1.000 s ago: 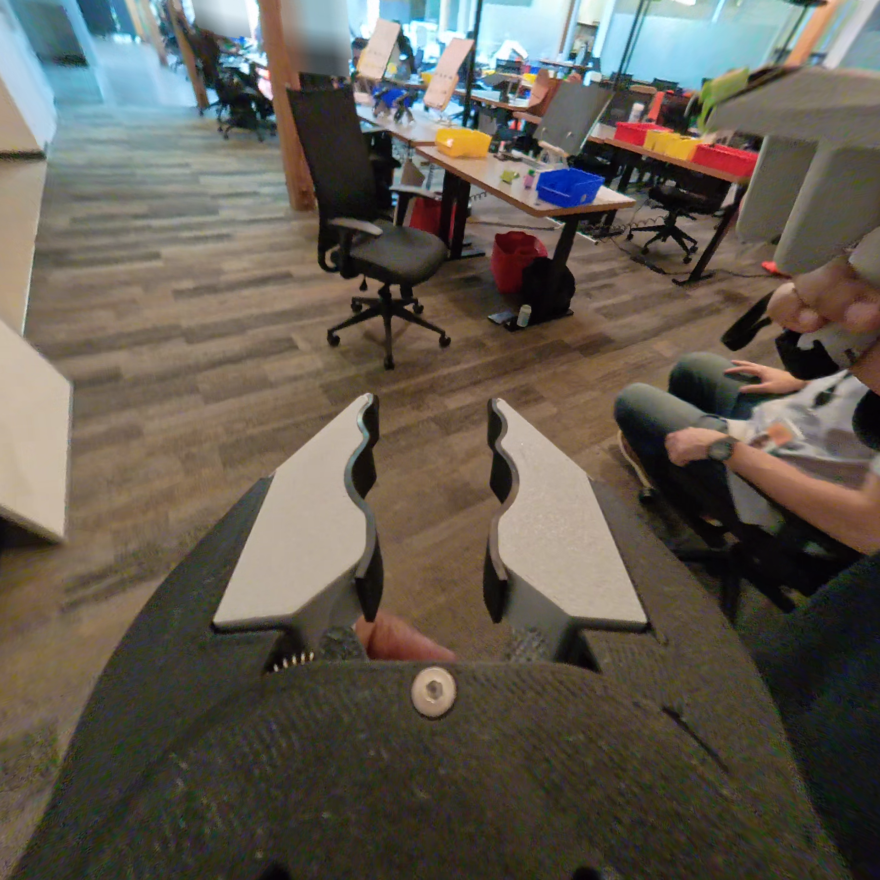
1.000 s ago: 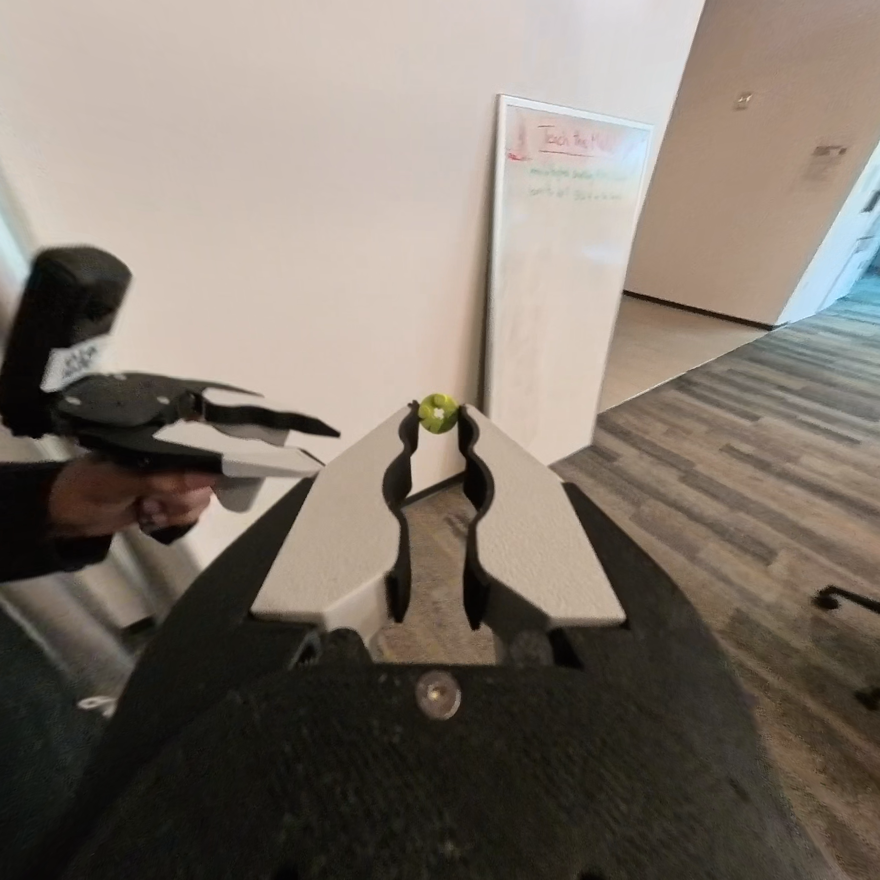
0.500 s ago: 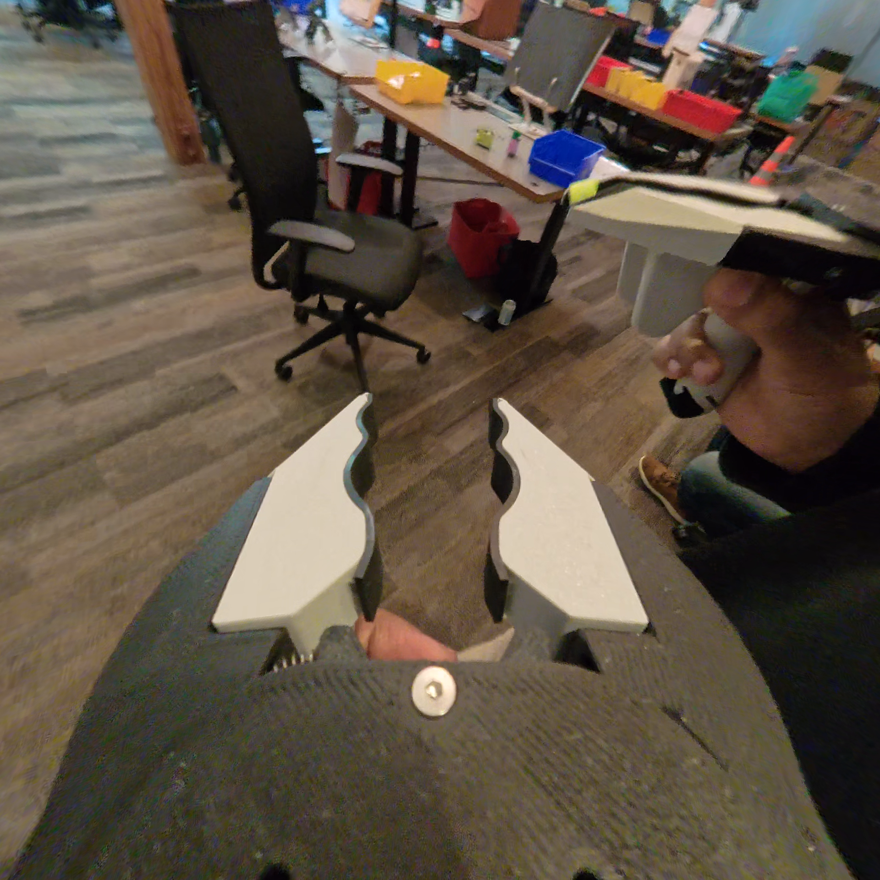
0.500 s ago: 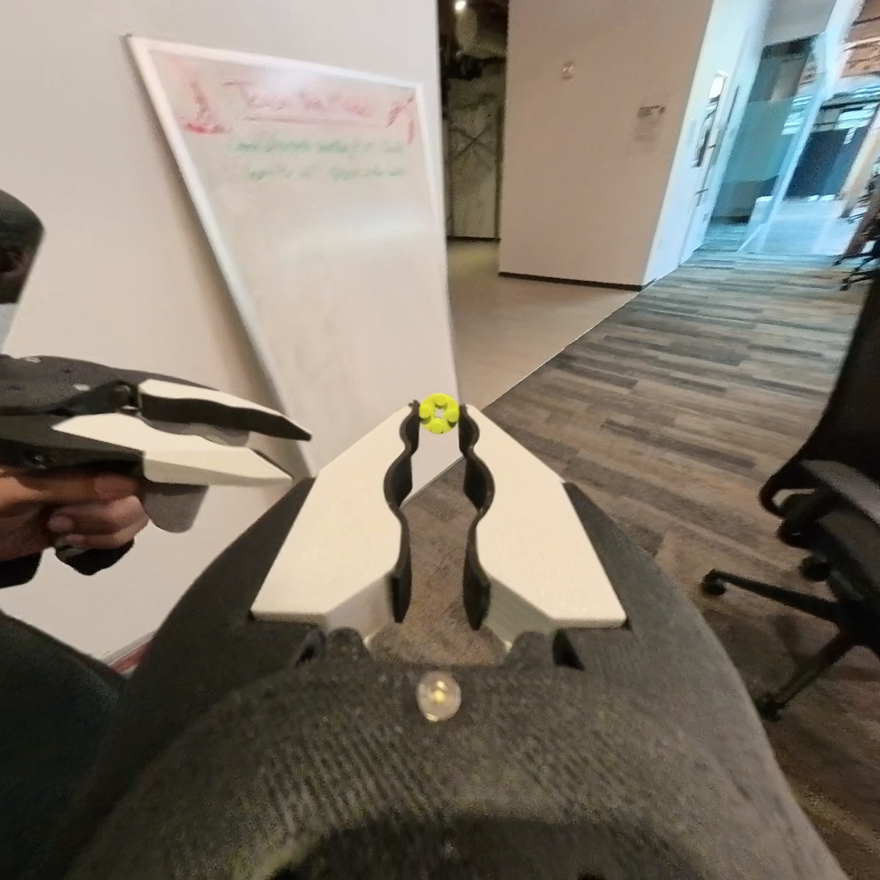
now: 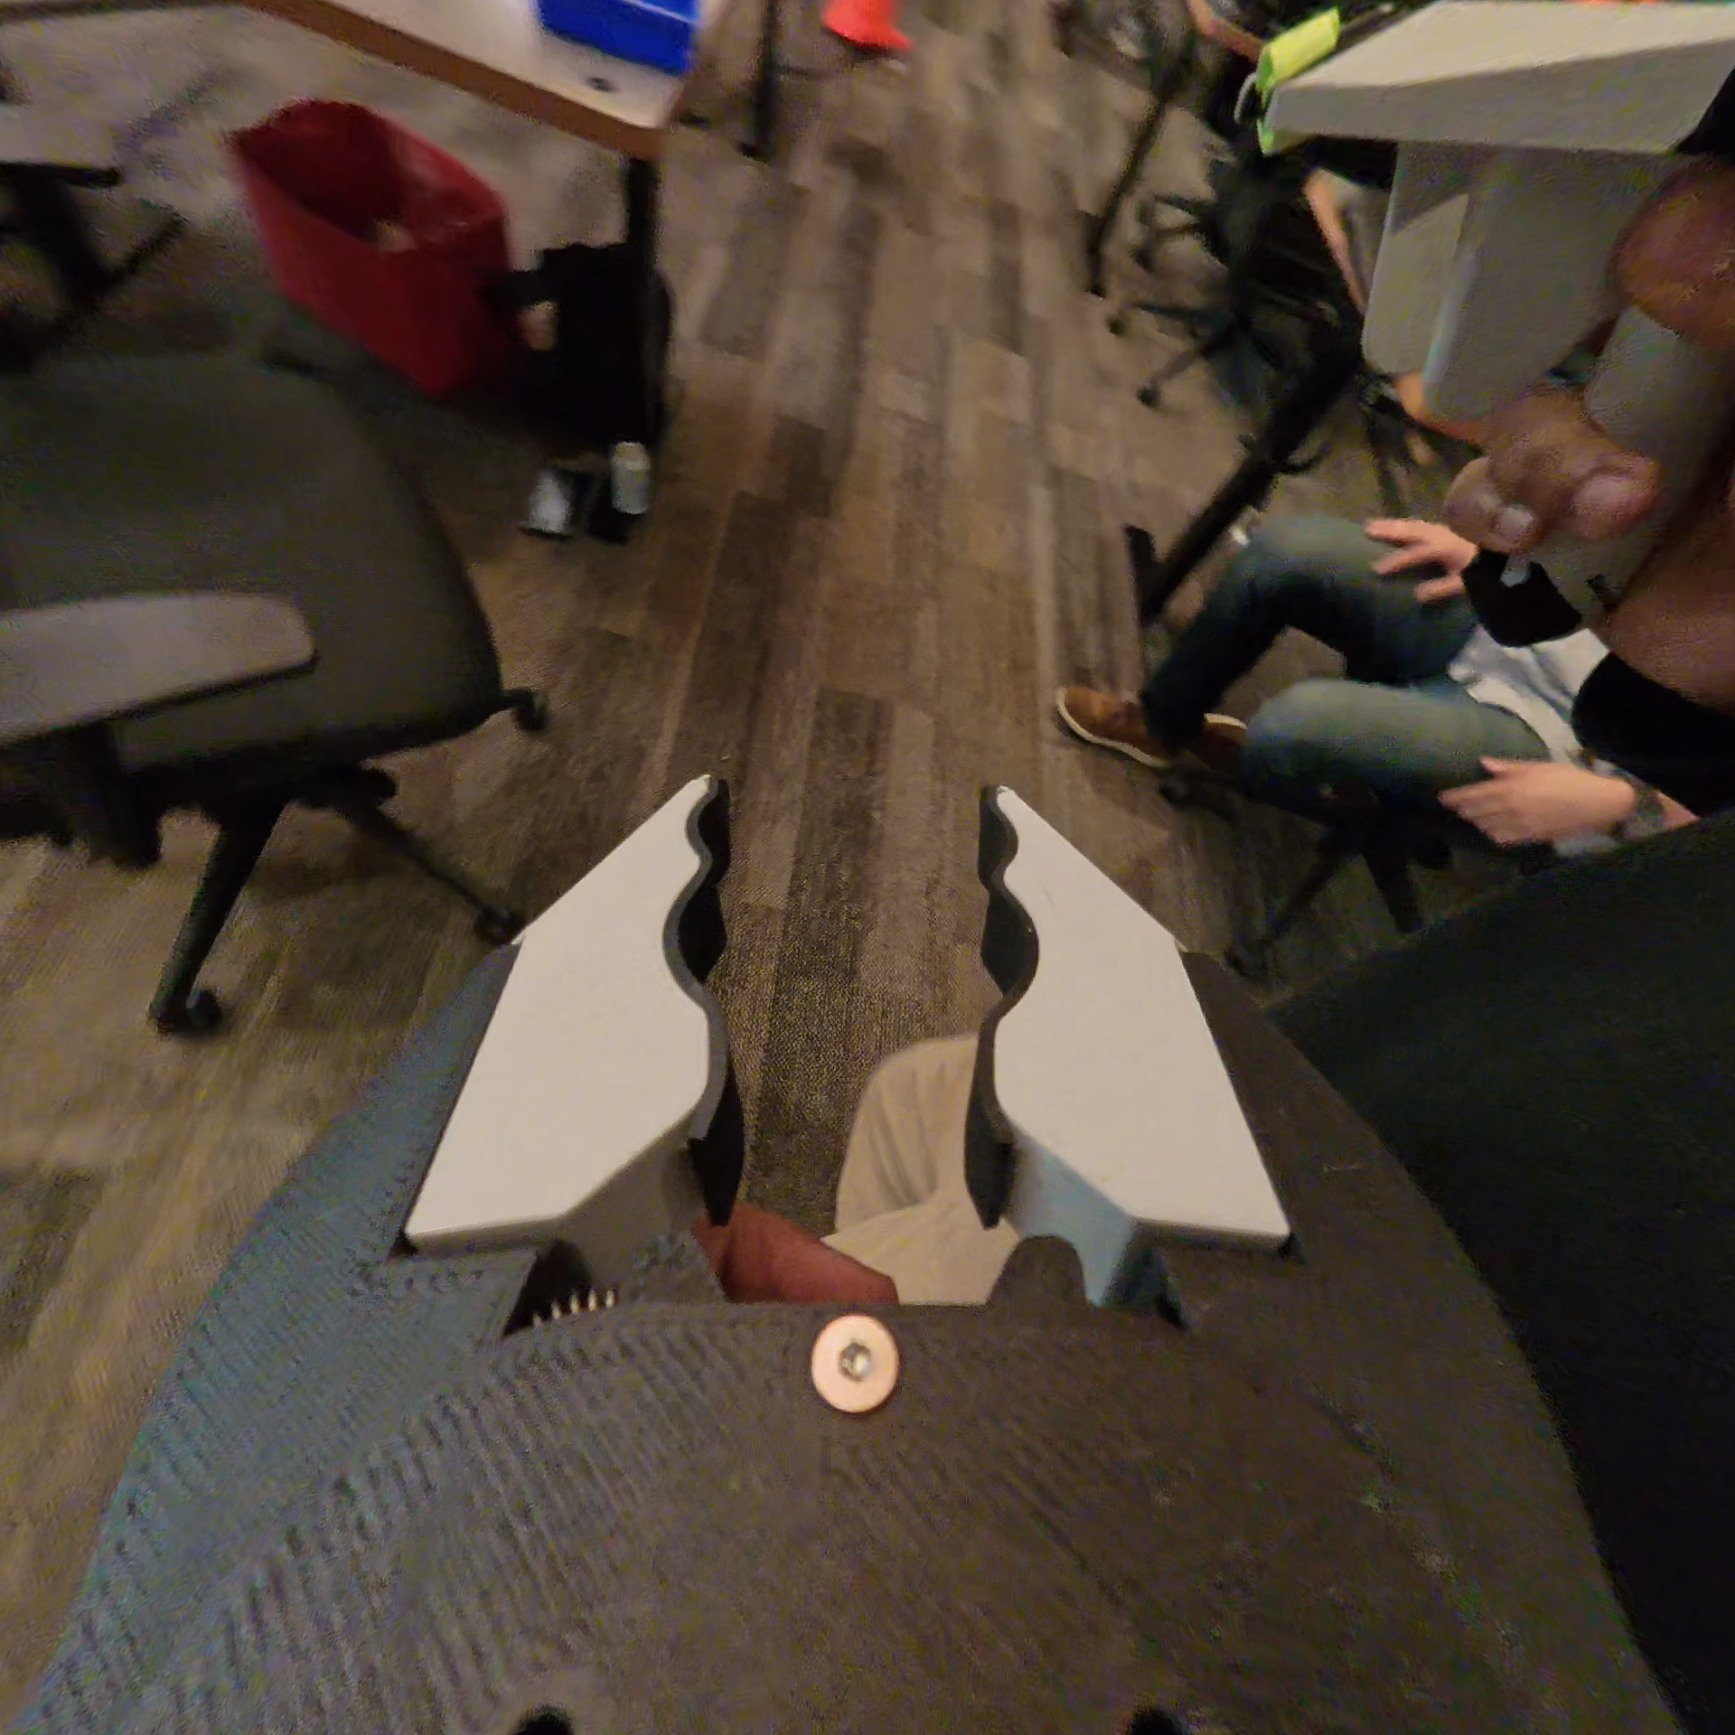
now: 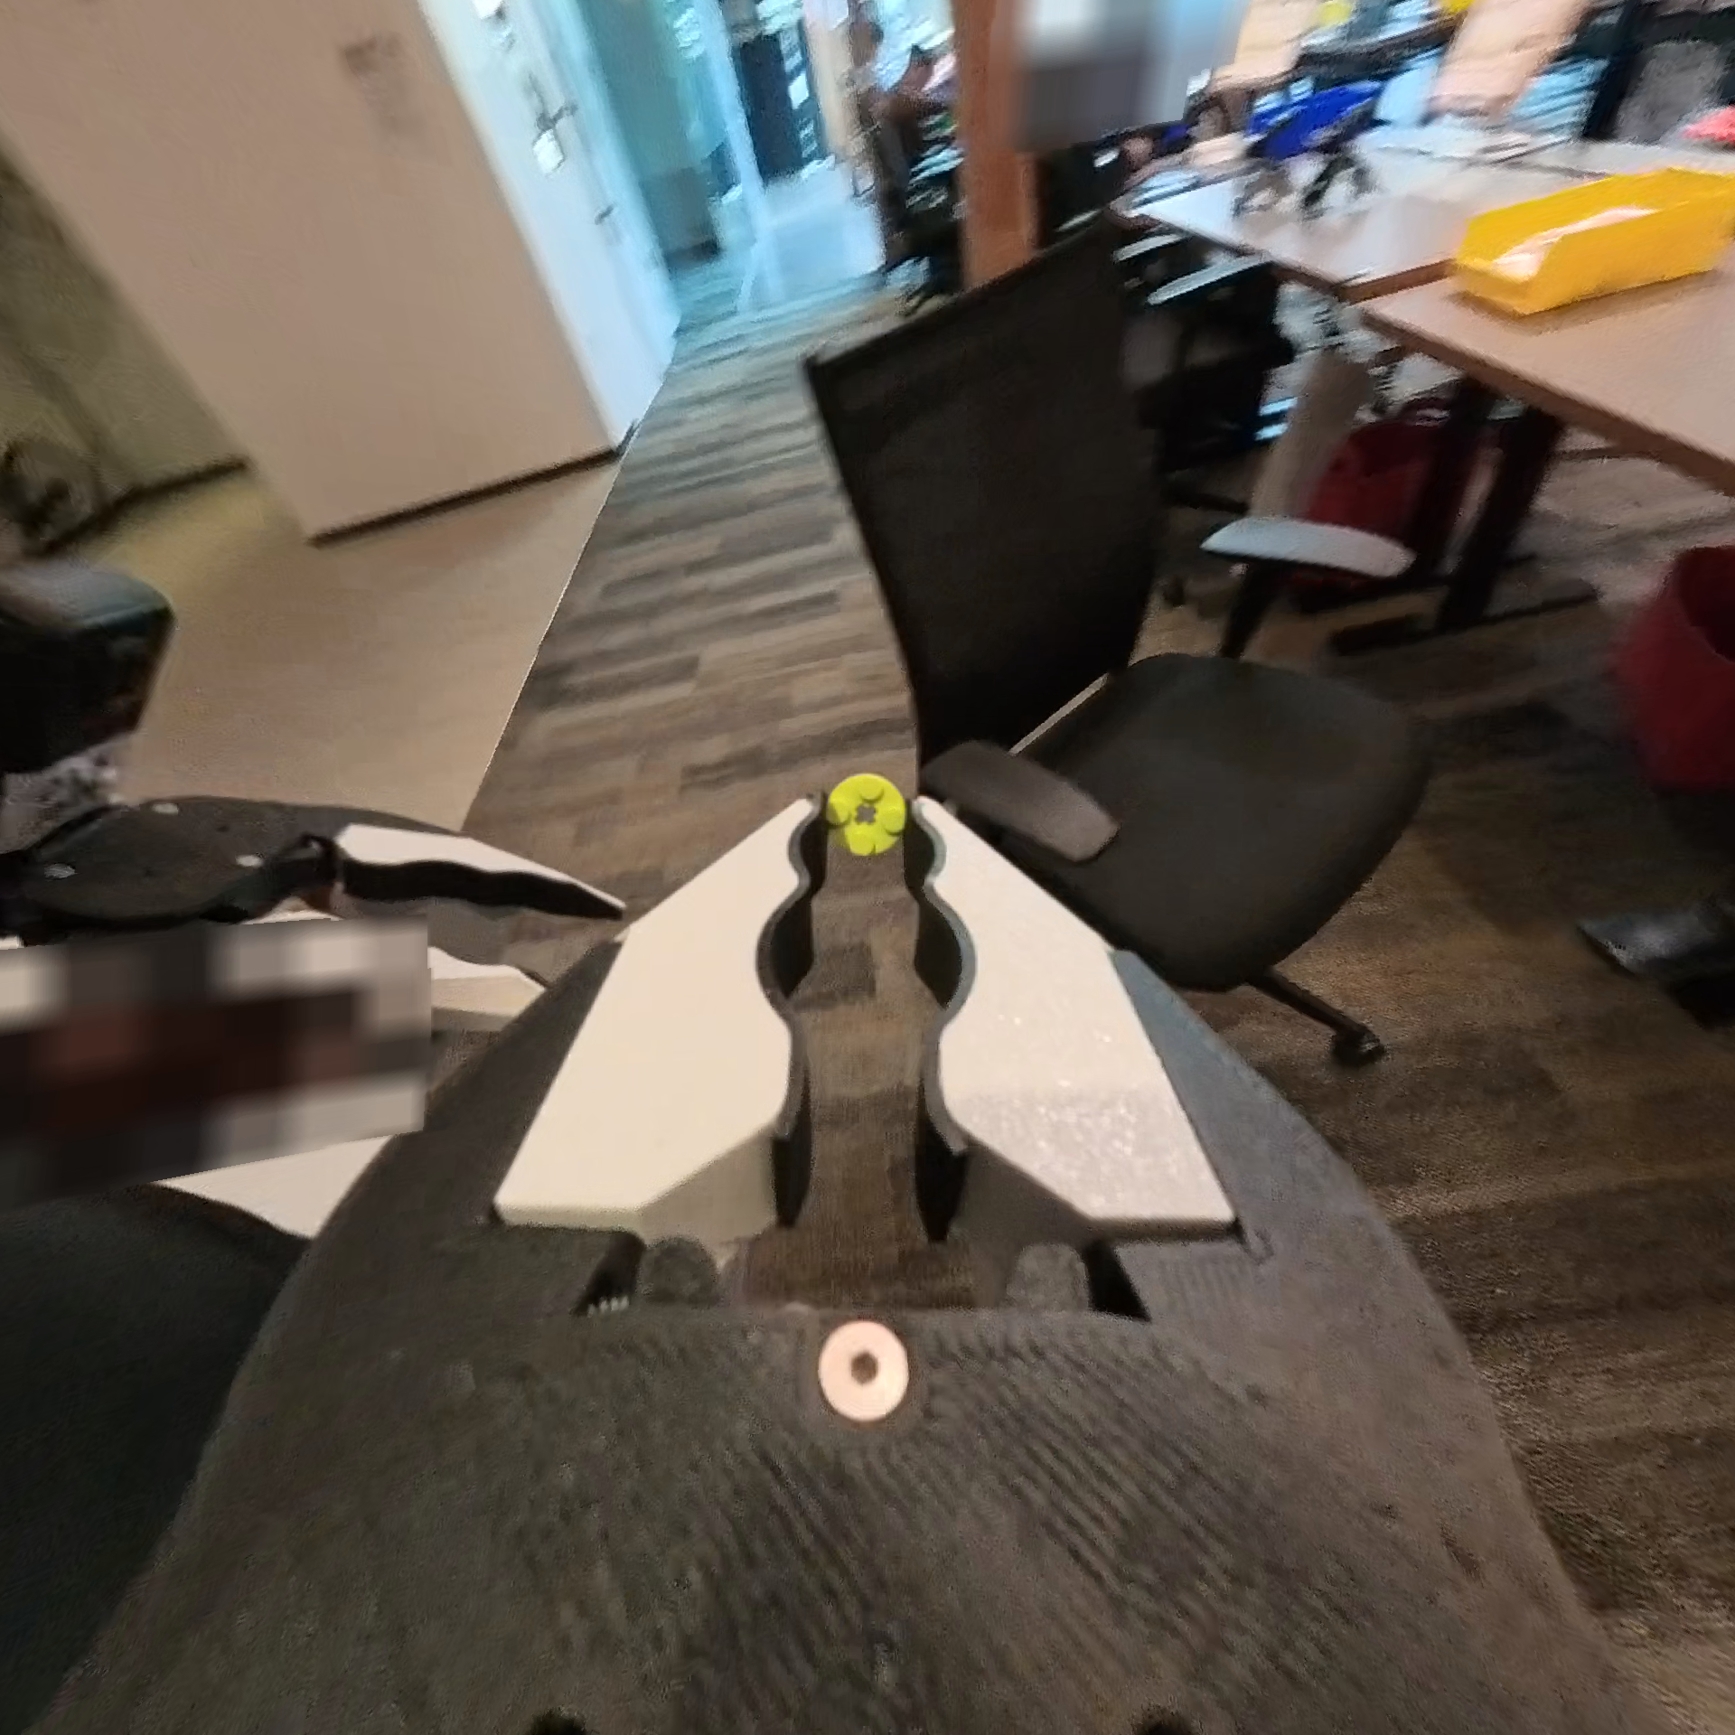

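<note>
The right gripper (image 6: 866,817) pinches a small green disc (image 6: 865,813) at its tips; the left gripper (image 5: 852,798) stays wide, empty (whiteboard gone, a chair (image 6: 1127,676) now behind).

Carpeted floor (image 5: 873,488), office chair (image 6: 1174,751), red bin (image 5: 376,244)

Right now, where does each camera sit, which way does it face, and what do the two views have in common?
Left wrist view: on the left gripper, angled down at the striped carpet; its own grey fingers stand apart and empty, with the right gripper at upper right.
Right wrist view: on the right gripper, facing level across the office; its fingers pinch a small lime-green round piece, with the left gripper at left.
Shared: the black office chair, the red bin, and each other's gripper.
</note>
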Action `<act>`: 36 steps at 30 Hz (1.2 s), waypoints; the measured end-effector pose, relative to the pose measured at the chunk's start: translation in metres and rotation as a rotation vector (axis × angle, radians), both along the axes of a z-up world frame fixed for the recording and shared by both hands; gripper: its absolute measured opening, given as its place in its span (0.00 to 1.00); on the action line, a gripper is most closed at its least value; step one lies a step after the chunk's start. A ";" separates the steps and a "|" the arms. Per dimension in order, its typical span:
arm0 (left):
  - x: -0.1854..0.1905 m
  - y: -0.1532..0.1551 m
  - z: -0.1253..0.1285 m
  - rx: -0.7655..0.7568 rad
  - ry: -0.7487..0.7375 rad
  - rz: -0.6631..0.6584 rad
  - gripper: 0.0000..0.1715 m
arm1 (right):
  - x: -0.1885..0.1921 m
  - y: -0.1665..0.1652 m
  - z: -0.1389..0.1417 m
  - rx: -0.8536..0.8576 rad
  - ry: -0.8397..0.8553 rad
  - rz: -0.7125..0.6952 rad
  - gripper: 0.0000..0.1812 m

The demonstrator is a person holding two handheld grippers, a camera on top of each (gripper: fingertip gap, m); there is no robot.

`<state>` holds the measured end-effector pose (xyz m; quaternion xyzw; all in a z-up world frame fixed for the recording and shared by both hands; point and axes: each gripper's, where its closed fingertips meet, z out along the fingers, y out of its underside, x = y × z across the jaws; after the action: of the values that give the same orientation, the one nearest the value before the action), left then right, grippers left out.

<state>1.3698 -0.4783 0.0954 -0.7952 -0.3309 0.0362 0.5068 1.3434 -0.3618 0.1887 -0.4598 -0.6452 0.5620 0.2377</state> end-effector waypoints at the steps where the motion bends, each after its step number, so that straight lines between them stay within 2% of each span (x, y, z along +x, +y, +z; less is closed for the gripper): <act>1: -0.030 0.008 0.006 -0.008 -0.004 -0.066 0.30 | -0.024 0.009 0.007 -0.027 -0.003 -0.052 0.08; 4: -0.117 0.038 0.037 -0.019 0.030 -0.200 0.30 | -0.086 0.041 0.022 -0.050 -0.050 -0.160 0.08; 6: -0.176 0.062 0.042 -0.053 0.070 -0.255 0.30 | -0.126 0.077 0.022 -0.002 -0.062 -0.232 0.08; 9: -0.264 0.108 0.024 -0.083 0.107 -0.277 0.30 | -0.189 0.143 -0.010 0.030 -0.080 -0.317 0.08; 12: -0.351 0.160 0.000 -0.069 0.099 -0.202 0.29 | -0.259 0.208 -0.060 0.005 -0.134 -0.341 0.08; 14: -0.396 0.201 -0.018 -0.087 0.039 -0.153 0.29 | -0.310 0.248 -0.078 0.014 -0.158 -0.331 0.08; 16: -0.433 0.247 -0.015 -0.090 -0.041 -0.151 0.29 | -0.361 0.284 -0.071 0.023 -0.158 -0.300 0.08; 18: -0.470 0.289 0.004 -0.085 -0.049 -0.166 0.29 | -0.411 0.316 -0.053 0.019 -0.121 -0.271 0.08; 21: -0.525 0.331 0.029 -0.161 0.002 -0.211 0.29 | -0.476 0.359 -0.028 -0.020 -0.067 -0.290 0.08; 23: -0.562 0.352 0.034 -0.202 0.039 -0.252 0.29 | -0.508 0.384 -0.011 -0.054 -0.014 -0.324 0.08; 25: -0.597 0.373 0.028 -0.238 0.046 -0.302 0.29 | -0.532 0.405 -0.007 -0.044 0.013 -0.365 0.08; 27: -0.628 0.400 0.023 -0.244 0.039 -0.370 0.29 | -0.554 0.424 -0.017 -0.023 0.009 -0.414 0.08; 29: -0.658 0.434 0.017 -0.219 0.061 -0.456 0.29 | -0.576 0.443 -0.028 -0.034 0.009 -0.468 0.08; 31: -0.691 0.473 -0.001 -0.212 0.098 -0.560 0.28 | -0.599 0.462 -0.042 -0.048 0.014 -0.528 0.08; 34: -0.738 0.534 -0.046 -0.160 0.148 -0.755 0.28 | -0.639 0.498 -0.092 -0.041 -0.019 -0.687 0.08; 36: -0.772 0.569 -0.071 0.003 0.190 -0.879 0.27 | -0.677 0.522 -0.137 -0.095 -0.039 -0.795 0.08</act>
<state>0.5981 0.0902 0.0243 -0.8526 0.0861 -0.1103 0.5034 0.6669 0.1601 0.0521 -0.6948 -0.3946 0.4465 0.4027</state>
